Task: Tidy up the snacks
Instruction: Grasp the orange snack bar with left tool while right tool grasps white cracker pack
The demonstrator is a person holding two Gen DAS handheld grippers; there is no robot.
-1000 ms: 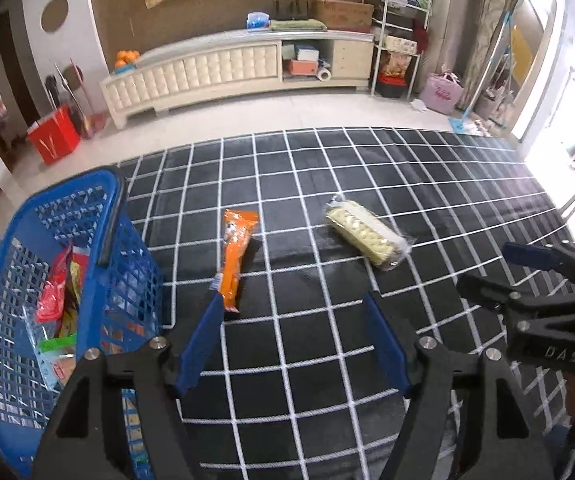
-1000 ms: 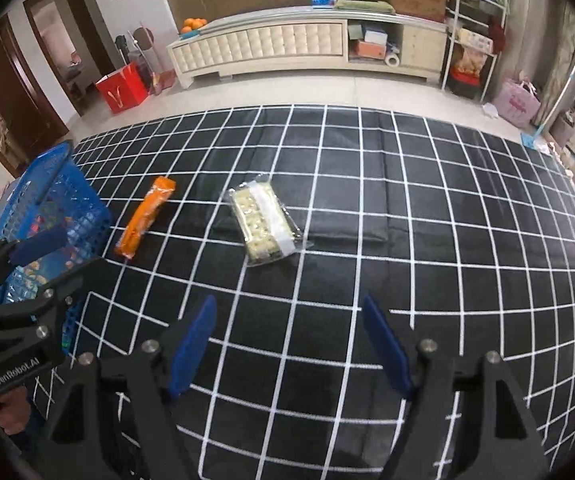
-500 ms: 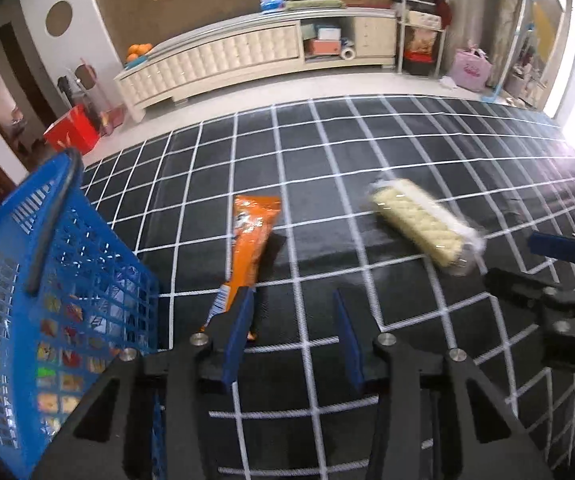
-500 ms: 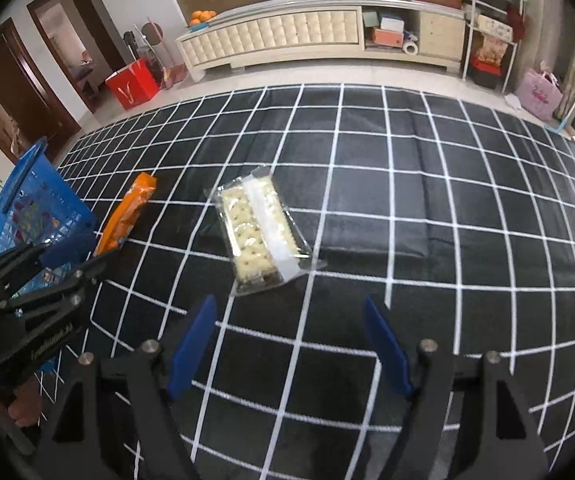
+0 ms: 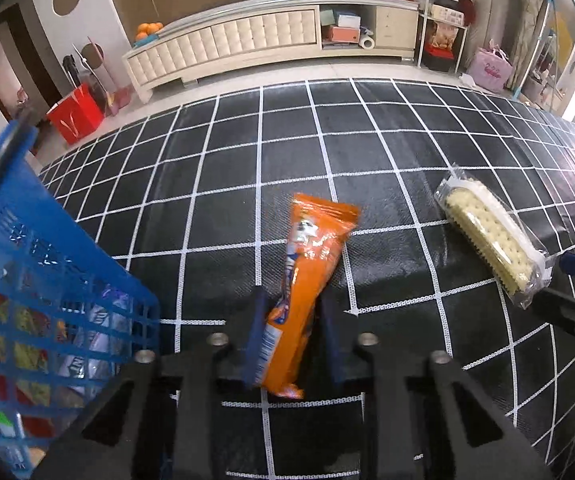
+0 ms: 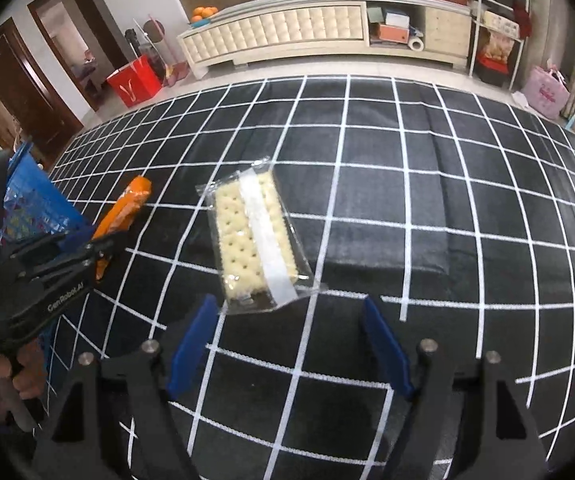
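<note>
Two snacks are still lying on the mat: the left gripper [image 5: 293, 334] is closing on the orange packet [image 5: 307, 276], the right gripper [image 6: 287, 344] gaping at six o'clock of the cracker pack [image 6: 253, 240], several already sitting in the blue basket [image 5: 47, 264].

The orange snack packet [image 5: 307, 280] is glossy, crinkled plastic film. The cracker pack [image 6: 255, 240] wears clear, shiny plastic wrap over matt, pitted biscuits. The basket [image 5: 47, 280] is blue moulded plastic lattice. The checked mat [image 6: 407, 200] looks like woven cloth with a slight sheen. The cabinet [image 6: 307, 28] front looks padded and quilted.
</note>
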